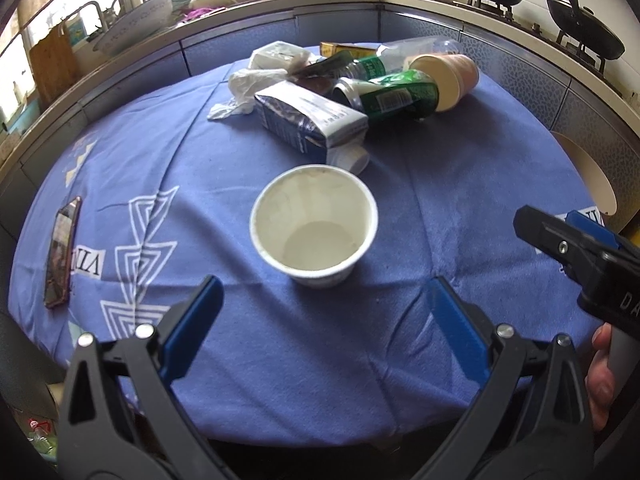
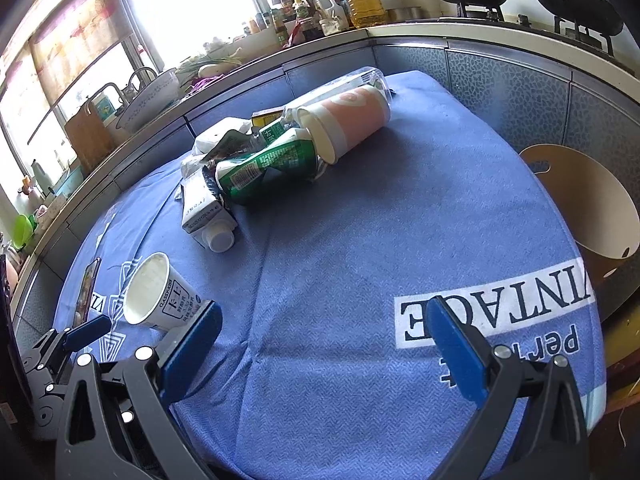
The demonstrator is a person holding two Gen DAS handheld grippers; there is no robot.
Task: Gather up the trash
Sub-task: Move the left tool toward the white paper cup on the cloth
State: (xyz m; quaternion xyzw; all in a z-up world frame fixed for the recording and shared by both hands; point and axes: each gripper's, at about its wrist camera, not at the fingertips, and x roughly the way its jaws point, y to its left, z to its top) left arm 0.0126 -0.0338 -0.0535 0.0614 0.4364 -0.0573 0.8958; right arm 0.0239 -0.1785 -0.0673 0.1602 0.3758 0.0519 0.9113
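A white empty paper cup point(image 1: 314, 224) stands upright on the blue tablecloth point(image 1: 240, 360), just ahead of my open left gripper point(image 1: 326, 304), whose fingers are apart and empty. Beyond it lies a heap of trash: a blue-and-white carton point(image 1: 310, 120), a crushed green can point(image 1: 394, 94), a pink paper cup point(image 1: 448, 78) on its side, a clear plastic bottle point(image 1: 408, 50) and a white crumpled bag point(image 1: 248, 88). In the right wrist view my right gripper point(image 2: 322, 320) is open over bare cloth, with the white cup point(image 2: 158, 290) at its left finger and the can point(image 2: 268, 168) farther off.
A phone point(image 1: 62, 252) lies at the table's left edge. A beige round chair back point(image 2: 580, 204) stands at the right. A kitchen counter point(image 1: 340, 0) with a basin, bottles and woks runs behind the table. The left gripper's body point(image 2: 64, 356) shows at the lower left.
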